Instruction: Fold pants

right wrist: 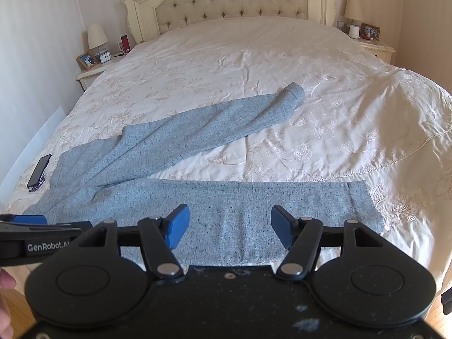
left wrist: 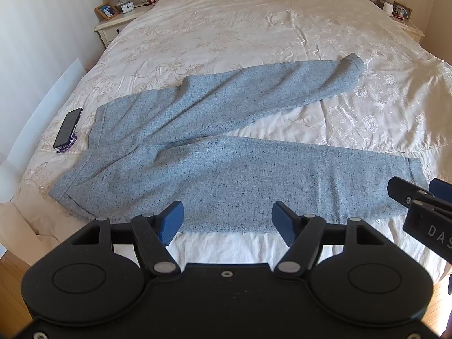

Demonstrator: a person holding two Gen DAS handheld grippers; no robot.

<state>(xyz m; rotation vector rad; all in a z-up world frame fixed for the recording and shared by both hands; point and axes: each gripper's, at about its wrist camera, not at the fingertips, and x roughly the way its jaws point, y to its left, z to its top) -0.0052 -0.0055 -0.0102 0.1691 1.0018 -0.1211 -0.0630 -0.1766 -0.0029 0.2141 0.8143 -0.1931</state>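
Grey-blue speckled pants [left wrist: 226, 175] lie spread on the bed, waist at the left, the two legs splayed in a V toward the right. They also show in the right wrist view [right wrist: 240, 206]. The far leg's cuff [left wrist: 351, 66] is curled up. My left gripper [left wrist: 227, 220] is open and empty, hovering over the near leg's front edge. My right gripper [right wrist: 228, 226] is open and empty over the near leg, toward its cuff [right wrist: 361, 200]. The right gripper also shows at the right edge of the left wrist view [left wrist: 418, 197].
A black phone [left wrist: 67, 127] with a purple strap lies on the bed left of the waistband. The white floral bedspread [left wrist: 240, 36] covers the bed. Nightstands with lamps [right wrist: 96, 38] flank the tufted headboard [right wrist: 231, 0]. Wood floor lies below the bed's foot.
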